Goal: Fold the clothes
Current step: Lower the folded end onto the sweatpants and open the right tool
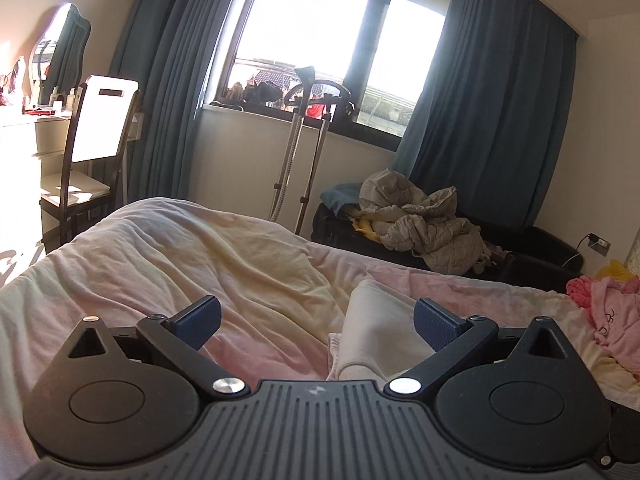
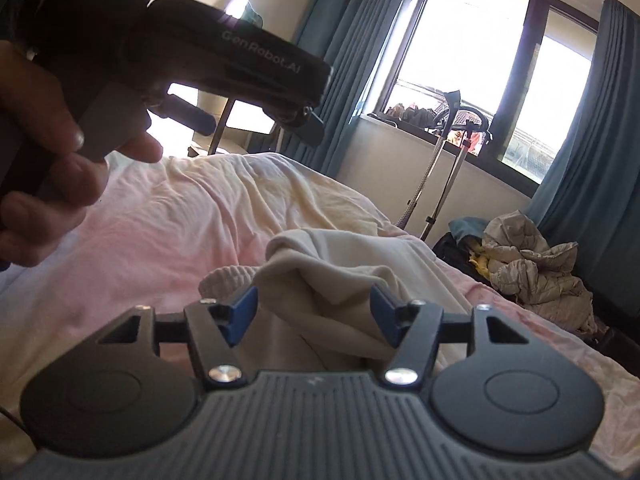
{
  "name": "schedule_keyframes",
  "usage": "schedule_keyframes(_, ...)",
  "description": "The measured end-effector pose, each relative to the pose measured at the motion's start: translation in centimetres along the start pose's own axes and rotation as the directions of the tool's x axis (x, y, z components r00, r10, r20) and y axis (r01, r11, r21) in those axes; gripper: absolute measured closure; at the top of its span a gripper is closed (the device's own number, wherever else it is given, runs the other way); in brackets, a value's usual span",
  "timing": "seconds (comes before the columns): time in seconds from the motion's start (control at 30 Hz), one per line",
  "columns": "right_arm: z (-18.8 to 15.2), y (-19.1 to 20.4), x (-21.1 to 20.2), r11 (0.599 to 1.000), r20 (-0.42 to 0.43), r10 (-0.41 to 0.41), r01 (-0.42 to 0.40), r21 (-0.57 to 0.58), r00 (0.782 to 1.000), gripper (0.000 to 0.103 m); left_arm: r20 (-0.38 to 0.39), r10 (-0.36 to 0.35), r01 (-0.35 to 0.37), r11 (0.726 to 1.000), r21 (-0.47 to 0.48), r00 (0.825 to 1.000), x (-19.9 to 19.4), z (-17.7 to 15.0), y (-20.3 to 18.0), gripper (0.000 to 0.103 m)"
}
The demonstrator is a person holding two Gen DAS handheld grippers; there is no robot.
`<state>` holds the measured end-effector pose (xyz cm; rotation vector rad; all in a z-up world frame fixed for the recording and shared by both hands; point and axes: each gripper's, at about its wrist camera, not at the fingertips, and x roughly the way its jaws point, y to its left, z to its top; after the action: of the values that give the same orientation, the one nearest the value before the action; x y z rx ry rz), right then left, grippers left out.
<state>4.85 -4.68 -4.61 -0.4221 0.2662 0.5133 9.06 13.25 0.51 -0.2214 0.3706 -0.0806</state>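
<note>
A cream garment [image 2: 332,280] lies bunched on the pink and cream bed cover [image 2: 168,216]. My right gripper [image 2: 314,308] stands open low over it, with a fold of the cloth lying between its blue pads, unpressed. In the left wrist view the same cream garment [image 1: 380,332] lies under the right-hand finger of my left gripper [image 1: 318,316], which is wide open and holds nothing. A hand [image 2: 52,120] grips the left gripper's dark housing [image 2: 240,52], raised at the upper left of the right wrist view.
Pink clothes [image 1: 608,312] lie heaped on the bed's right side. Beyond the bed are a dark bench with a grey quilted jacket [image 1: 424,220], a garment steamer stand [image 1: 304,140] under the window, and a chair [image 1: 92,152] by a dressing table on the left.
</note>
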Motion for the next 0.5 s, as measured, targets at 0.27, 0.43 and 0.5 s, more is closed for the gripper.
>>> schedule_keyframes(0.27,-4.6,-9.4,-5.8,0.942,-0.128,-0.111,0.146,0.301,0.985,0.038,-0.162,0.049,-0.016,0.979,0.202,0.986,2.0,-3.6,-3.9,0.000)
schedule_keyframes(0.43,-7.8,-10.6,-3.8,0.908,-0.189,-0.077,0.147,0.392,0.979,0.037,-0.210,0.103,-0.058,0.976,0.209,0.972,4.7,-5.3,-3.7,0.001)
schedule_keyframes(0.5,-8.1,-9.9,-3.2,0.919,-0.191,-0.091,0.157,0.362,0.977,0.033,-0.225,0.110,-0.062,0.976,0.207,0.968,5.3,-5.5,-3.7,0.006)
